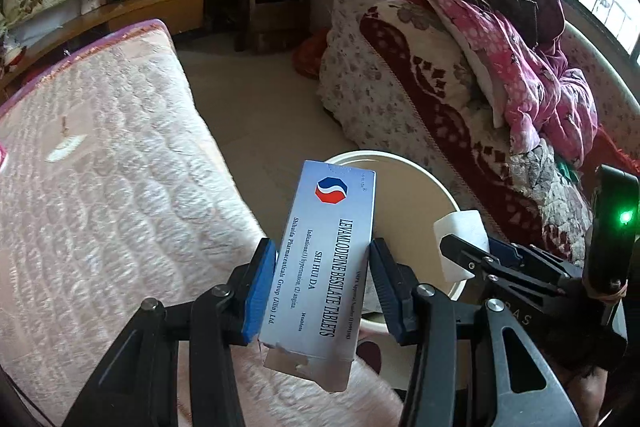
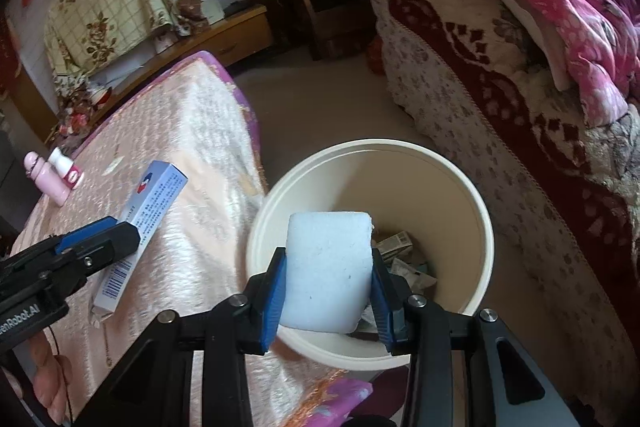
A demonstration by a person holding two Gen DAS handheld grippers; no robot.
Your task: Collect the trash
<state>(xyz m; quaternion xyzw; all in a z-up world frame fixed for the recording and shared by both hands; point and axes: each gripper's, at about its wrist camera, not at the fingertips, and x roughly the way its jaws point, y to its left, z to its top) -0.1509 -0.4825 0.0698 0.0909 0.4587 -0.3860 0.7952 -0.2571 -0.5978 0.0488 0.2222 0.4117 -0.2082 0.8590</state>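
Left gripper (image 1: pixel 322 283), closed on the pill box (image 1: pixel 324 267): the blue pads (image 1: pixel 260 291) press the two long sides near the box's lower half, so most of its length projects forward, tilted toward the bin (image 1: pixel 448 203). The torn end flap hangs below the jaws. Seen from the right wrist, the box sits over the mattress (image 2: pixel 192 155) edge, not yet over the bin mouth.

Right gripper (image 2: pixel 326 275), closed on a white foam block (image 2: pixel 326 267): the pads bear on its left and right faces, and the block looks slightly bowed, suggesting soft material under light squeeze. It hangs just inside the near rim of the bin (image 2: pixel 476 195), above paper scraps (image 2: pixel 404 255) lying at the bottom. This placement likely serves a straight drop; opening the jaws should suffice.

Clearances: the bin stands on the floor in the gap between the mattress and the sofa (image 2: pixel 500 75), its left rim close against the mattress side. Its mouth is wide and mostly unobstructed beyond the block. The box would probably need to travel rightward past the mattress edge before release; the right gripper occupies the near rim, so the far or left portion of the opening offers the freer path. Two small bottles (image 2: pixel 60 175) lie farther back on the mattress.
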